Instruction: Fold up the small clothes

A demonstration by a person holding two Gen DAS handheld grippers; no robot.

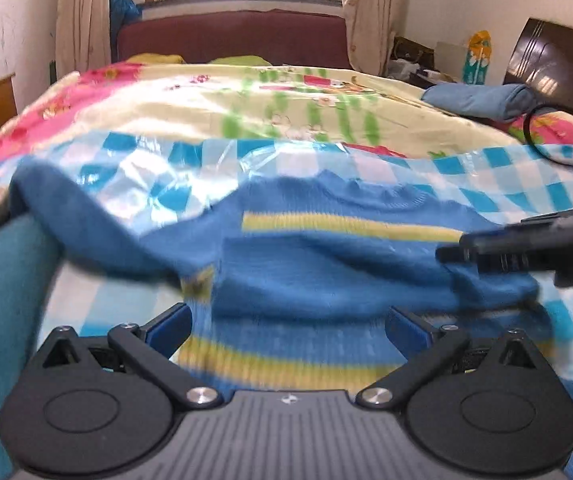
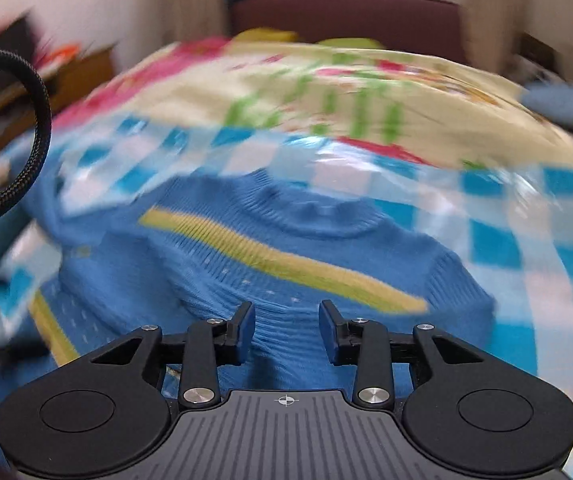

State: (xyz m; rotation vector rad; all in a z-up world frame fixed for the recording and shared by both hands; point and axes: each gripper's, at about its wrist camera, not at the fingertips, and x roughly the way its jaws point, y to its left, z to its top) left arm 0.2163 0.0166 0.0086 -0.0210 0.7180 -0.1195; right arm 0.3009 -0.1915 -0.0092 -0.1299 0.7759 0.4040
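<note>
My left hand-held gripper (image 1: 286, 326): jaws spread wide, blue pads well apart, nothing pinched between them; the hem end of the sweater lies below and between the two fingers, and whether the pads brush the knit I cannot tell through the blur.

My right hand-held gripper (image 2: 286, 330): jaws partly spread, a clear gap between the blue pads, nothing gripped; it hangs over the sweater's middle. In the left wrist view the same gripper (image 1: 452, 255) enters from the right, its black fingers over the sweater's right shoulder.

Sweater (image 1: 326, 272): small blue knit with yellow-green stripes across chest and hem, lying on the near end of the bed, neckline toward the far end. One sleeve (image 1: 86, 224) runs out toward the bed's left edge; the right sleeve appears folded in over the body.

Checked sheet (image 1: 506, 188): shiny blue-and-white plastic, spread under the sweater across the near end of the bed.

Bed cover (image 1: 214, 100): cream with pink and green print, beyond the sheet.

Blue pillow (image 1: 482, 98): near the bed's far right corner.

Black cable (image 2: 34, 128): loops at the left of the right wrist view.
</note>
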